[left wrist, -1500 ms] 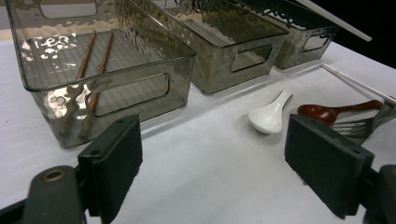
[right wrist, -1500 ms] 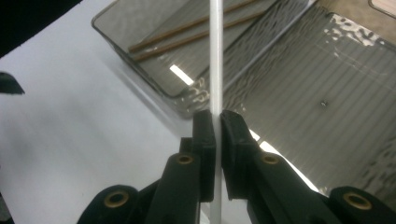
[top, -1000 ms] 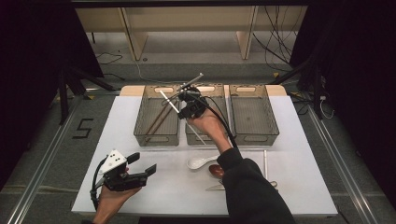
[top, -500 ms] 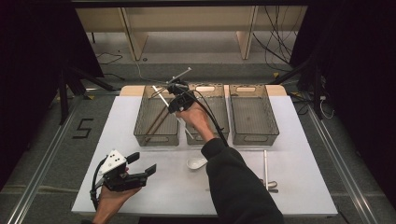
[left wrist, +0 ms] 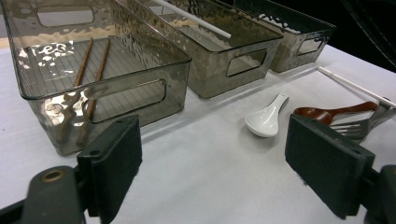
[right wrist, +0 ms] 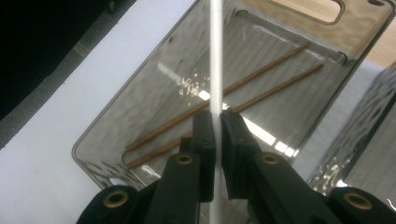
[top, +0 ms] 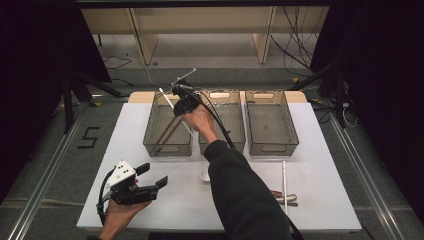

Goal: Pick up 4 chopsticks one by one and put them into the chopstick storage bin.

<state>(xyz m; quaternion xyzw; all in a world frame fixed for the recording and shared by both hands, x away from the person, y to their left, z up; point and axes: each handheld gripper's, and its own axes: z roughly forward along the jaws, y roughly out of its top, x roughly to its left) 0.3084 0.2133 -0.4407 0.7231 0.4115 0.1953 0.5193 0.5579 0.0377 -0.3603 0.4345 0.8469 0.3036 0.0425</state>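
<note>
Over the leftmost of three smoky, ripple-walled clear plastic bins (top: 168,131), the right gripper (right wrist: 216,126) had its two black padded jaws pinched tight on a slim, smooth white chopstick (right wrist: 216,56), which stood slanted above that bin's ribbed floor. In the high view the same right gripper (top: 181,104) hung above the bin's far right corner, the white stick (top: 167,98) poking out from it. Two thin brown wooden chopsticks (right wrist: 224,109) lay side by side inside the bin.

Nearer the person than the bin, on the matte white tabletop (top: 165,210), the left gripper (top: 147,187) sat with its flat, foam-faced jaws spread wide and nothing between them.

To the right of that bin and closer to the table's near edge lay a glossy white ceramic soup spoon (left wrist: 266,119), a lacquered reddish-brown spoon (left wrist: 327,113), a steel fork (left wrist: 362,126) and a second white chopstick (top: 284,180).
</note>
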